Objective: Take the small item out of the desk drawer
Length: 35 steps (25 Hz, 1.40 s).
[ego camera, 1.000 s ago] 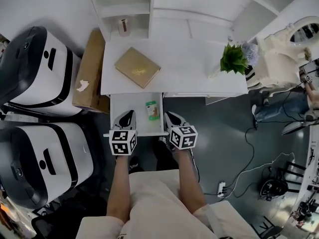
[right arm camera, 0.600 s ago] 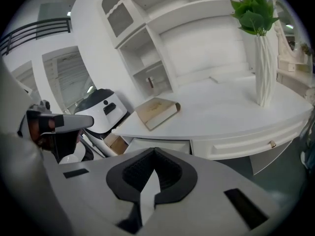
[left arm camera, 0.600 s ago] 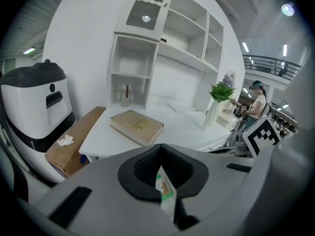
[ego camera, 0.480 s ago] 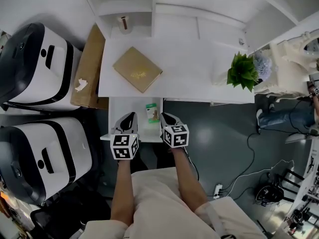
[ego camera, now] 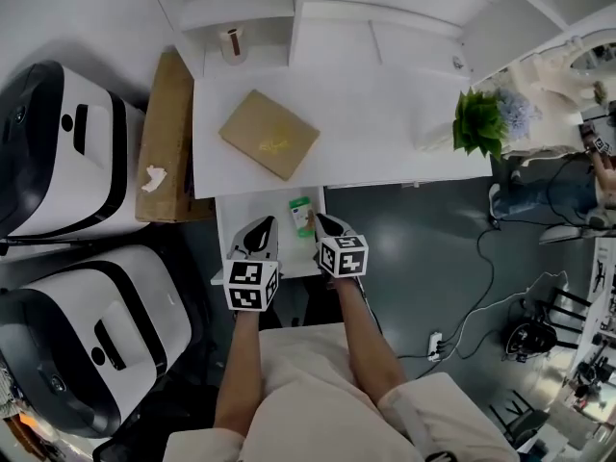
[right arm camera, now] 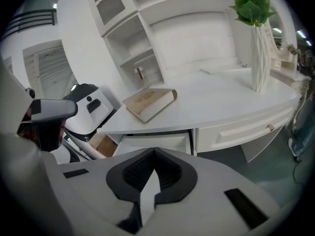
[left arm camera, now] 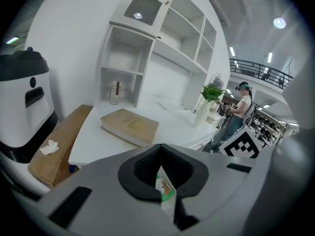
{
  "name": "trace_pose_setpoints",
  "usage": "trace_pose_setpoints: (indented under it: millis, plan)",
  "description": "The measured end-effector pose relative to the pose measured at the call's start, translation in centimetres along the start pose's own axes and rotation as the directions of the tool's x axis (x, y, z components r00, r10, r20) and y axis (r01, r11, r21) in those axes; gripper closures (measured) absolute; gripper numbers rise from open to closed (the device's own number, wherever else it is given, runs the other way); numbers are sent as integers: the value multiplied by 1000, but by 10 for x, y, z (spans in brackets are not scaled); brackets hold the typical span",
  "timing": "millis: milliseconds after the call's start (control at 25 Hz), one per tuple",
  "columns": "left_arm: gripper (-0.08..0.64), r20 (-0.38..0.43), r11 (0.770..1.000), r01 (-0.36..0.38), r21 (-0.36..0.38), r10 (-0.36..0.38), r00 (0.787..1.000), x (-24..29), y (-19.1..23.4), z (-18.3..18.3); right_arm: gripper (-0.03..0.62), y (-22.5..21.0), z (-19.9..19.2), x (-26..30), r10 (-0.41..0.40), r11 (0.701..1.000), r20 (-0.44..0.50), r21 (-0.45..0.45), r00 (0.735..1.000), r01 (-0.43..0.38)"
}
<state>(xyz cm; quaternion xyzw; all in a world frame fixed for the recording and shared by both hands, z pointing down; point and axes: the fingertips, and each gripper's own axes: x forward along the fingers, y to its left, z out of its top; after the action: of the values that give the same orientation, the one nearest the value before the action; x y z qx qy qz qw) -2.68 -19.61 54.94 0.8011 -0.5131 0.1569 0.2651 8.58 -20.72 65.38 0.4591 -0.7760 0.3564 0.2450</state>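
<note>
The white desk drawer (ego camera: 239, 221) stands pulled out below the desk top (ego camera: 385, 114). A small green and white packet (ego camera: 302, 215) lies at the drawer's far right. My left gripper (ego camera: 258, 231) hovers over the drawer's middle, jaws shut and empty; in the left gripper view the packet (left arm camera: 165, 187) shows through the gap behind the pads. My right gripper (ego camera: 324, 225) is shut with nothing in it, its tip just right of the packet at the drawer's right edge. In the right gripper view, the drawer's inside (right arm camera: 152, 144) appears beyond the jaws.
A tan book (ego camera: 269, 134) lies on the desk, and a potted plant (ego camera: 478, 123) stands at its right end. A cardboard box (ego camera: 166, 138) leans left of the desk. Two large white machines (ego camera: 58, 142) (ego camera: 96, 335) stand at the left. Cables cross the floor (ego camera: 481, 287) at the right.
Both grippers have edged forward over the open drawer. The right gripper's tip has come closer to the packet. Both stay shut.
</note>
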Motion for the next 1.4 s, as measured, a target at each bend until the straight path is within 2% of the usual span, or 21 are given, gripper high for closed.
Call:
trace_pose_setpoints:
  millis: [200,360,440,720,920,1120,1280,1400]
  plan:
    - [543,-25,992,111,53,-109,994,1,9,-2,568,-1,-3,25,-103,994,12,23,995,102]
    - [543,-55,981,178,80,-174,983,1,18,-12,566,-5,-11,37,-157,983,24,101,987,154]
    - [543,-61,975,201,91,-196,979,2,23,-13,560,-7,-15,48,-167,982,9,95,986,165]
    - [543,-65,955,262,141,-255,965,8,34,-16,481,-13,-39,93,-183,982,-75,36,980,186]
    - [543,-83,950,280,139,-271,959,8,48,-17,419,-16,-72,122,-192,980,-186,20,964,199]
    - [543,-94,955,274,113,-264,960,18,66,-27,300,-26,-101,145,-226,973,-276,-14,934,232]
    - [543,-86,967,242,84,-235,968,27,87,-32,285,-38,-110,157,-316,949,-303,-96,899,301]
    - [543,-98,970,231,78,-223,970,29,99,-35,285,-41,-119,165,-354,935,-342,-104,870,340]
